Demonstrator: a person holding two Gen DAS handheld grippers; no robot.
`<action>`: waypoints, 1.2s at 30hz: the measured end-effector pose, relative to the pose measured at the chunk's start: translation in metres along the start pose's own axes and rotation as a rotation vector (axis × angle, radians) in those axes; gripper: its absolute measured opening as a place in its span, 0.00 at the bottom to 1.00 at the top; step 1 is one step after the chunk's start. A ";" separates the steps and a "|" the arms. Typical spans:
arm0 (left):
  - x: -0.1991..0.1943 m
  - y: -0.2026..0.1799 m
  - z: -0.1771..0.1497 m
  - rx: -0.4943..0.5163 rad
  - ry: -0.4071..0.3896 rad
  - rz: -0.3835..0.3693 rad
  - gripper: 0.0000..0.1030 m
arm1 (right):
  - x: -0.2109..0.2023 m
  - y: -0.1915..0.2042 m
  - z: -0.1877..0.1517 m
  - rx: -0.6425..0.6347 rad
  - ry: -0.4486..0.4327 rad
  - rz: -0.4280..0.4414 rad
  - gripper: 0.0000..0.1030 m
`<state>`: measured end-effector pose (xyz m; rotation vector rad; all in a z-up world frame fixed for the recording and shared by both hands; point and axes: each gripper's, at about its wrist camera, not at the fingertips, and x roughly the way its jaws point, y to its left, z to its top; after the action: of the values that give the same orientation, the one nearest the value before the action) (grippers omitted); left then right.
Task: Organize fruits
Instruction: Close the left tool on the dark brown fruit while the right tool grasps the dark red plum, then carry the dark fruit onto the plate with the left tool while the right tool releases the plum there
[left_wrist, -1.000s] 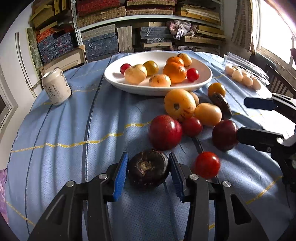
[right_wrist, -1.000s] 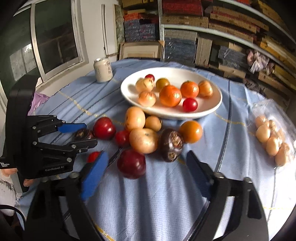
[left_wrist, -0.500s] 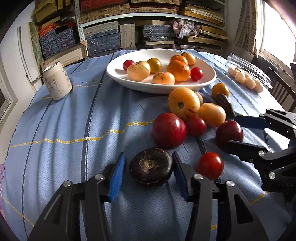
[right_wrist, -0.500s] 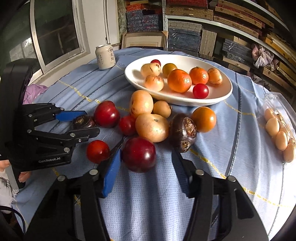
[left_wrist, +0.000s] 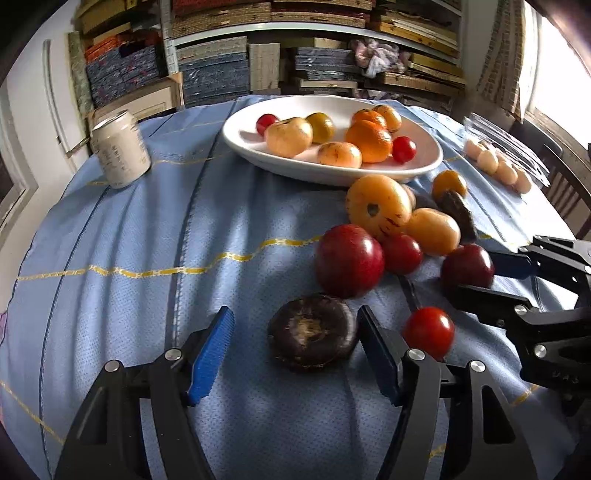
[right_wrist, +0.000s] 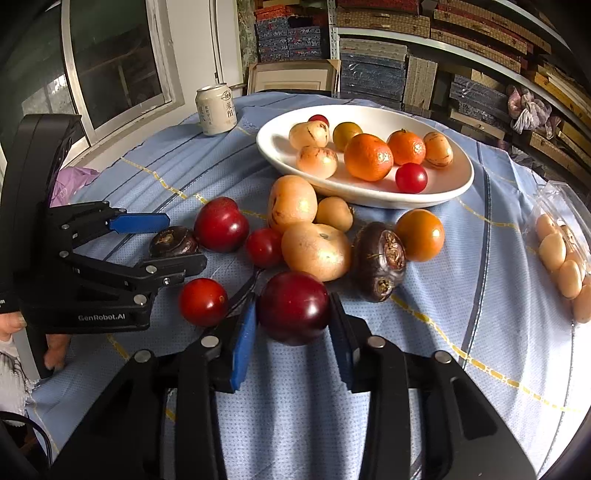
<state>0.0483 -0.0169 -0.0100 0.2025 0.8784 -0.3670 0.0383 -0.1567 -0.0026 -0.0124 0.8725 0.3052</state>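
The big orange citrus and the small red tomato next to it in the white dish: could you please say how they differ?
The orange citrus is much larger than the red tomato. The citrus is orange and matt; the tomato is red and glossy. Both are round and lie in the white dish.

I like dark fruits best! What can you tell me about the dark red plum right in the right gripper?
The dark red plum is round, smooth and shiny, with a bright highlight. It sits on the blue tablecloth, nearest of the loose fruits. The right gripper has just been closing, and its blue pads now press both sides.
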 end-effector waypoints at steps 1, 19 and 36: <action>-0.001 -0.003 0.000 0.013 -0.006 0.003 0.59 | 0.000 0.000 0.000 0.001 0.000 0.000 0.36; -0.023 -0.009 0.010 0.011 -0.114 -0.014 0.43 | -0.046 -0.027 0.015 0.106 -0.155 0.018 0.35; -0.002 0.018 0.155 -0.109 -0.199 0.113 0.43 | -0.022 -0.098 0.133 0.220 -0.196 -0.060 0.35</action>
<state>0.1645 -0.0492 0.0889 0.1122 0.6848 -0.2287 0.1514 -0.2379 0.0894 0.1920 0.7056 0.1500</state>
